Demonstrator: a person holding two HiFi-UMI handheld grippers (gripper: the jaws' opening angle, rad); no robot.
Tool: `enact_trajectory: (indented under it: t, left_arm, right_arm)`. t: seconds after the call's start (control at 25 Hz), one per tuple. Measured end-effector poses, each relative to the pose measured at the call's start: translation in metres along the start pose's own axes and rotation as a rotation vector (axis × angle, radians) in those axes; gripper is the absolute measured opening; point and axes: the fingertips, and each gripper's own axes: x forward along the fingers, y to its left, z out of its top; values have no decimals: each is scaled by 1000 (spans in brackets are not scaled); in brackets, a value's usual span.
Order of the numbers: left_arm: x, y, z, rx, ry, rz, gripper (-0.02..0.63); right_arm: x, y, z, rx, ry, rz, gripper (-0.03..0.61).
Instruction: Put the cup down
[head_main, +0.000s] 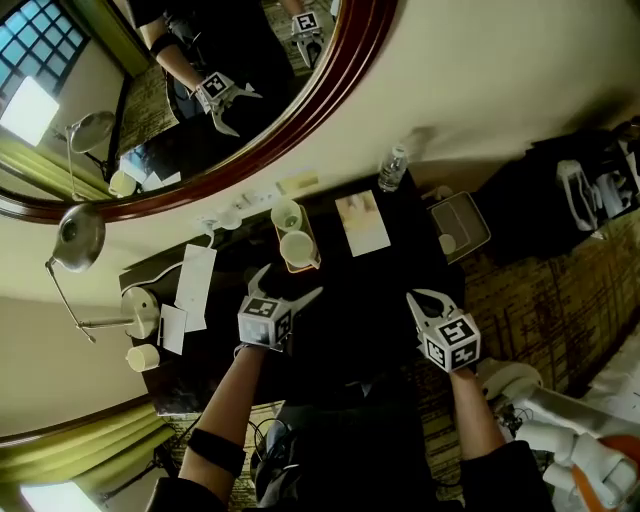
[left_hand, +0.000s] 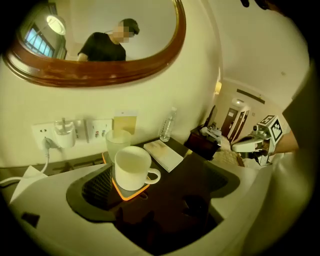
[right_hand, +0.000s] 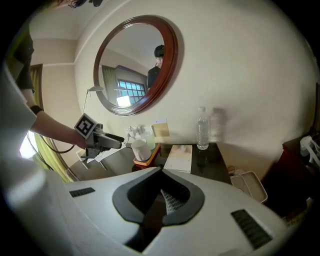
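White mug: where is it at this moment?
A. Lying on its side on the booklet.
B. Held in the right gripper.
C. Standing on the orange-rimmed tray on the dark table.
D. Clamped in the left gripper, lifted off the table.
C: the white mug stands upright on the orange-rimmed tray, and the left gripper near it is open, not clamped on it.

Our left gripper (head_main: 290, 281) and right gripper (head_main: 416, 298) are white, with dark pads (left_hand: 95, 187) inside and a cube (head_main: 265, 322) of black-and-white squares at the back. Behind the left one we wear a black armband (head_main: 215, 450).
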Motion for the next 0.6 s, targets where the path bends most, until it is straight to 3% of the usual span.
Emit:
enact_trajectory:
  t: [0.32,0.6]
  left_arm:
    - [51,39,8,0,35,99,588]
    - [80,50,11,11,76,108,588]
  right_arm:
    - [27,0,-26,35,14,18,2]
    - [35,3,-40,59,32,25,2]
